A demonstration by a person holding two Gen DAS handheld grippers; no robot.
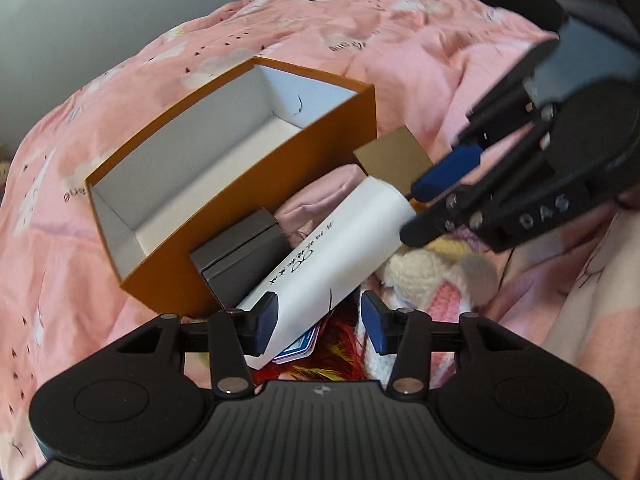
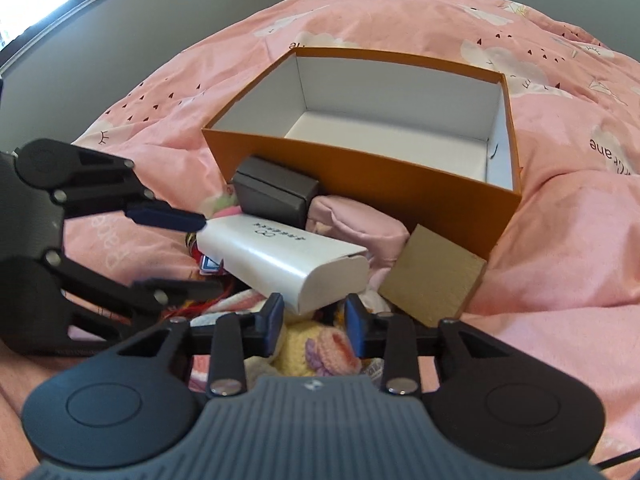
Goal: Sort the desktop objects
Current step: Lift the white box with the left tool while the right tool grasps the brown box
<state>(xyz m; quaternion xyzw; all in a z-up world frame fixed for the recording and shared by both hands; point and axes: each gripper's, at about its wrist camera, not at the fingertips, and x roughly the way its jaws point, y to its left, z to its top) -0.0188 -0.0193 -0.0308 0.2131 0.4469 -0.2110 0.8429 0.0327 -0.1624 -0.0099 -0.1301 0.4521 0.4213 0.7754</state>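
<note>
The long white cardboard carton (image 1: 328, 256) leans on clutter at six o'clock of the empty orange box (image 1: 256, 184); both the left claw (image 1: 320, 324) and right claw (image 2: 314, 326) stand half-open, pinching nothing, so a one-ended grab could tip it

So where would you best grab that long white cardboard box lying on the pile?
Probably across the narrow width of the long white cardboard box, near an end, coming from above: it lies flat, its slim sides are exposed, and its length overhangs the clutter.
</note>
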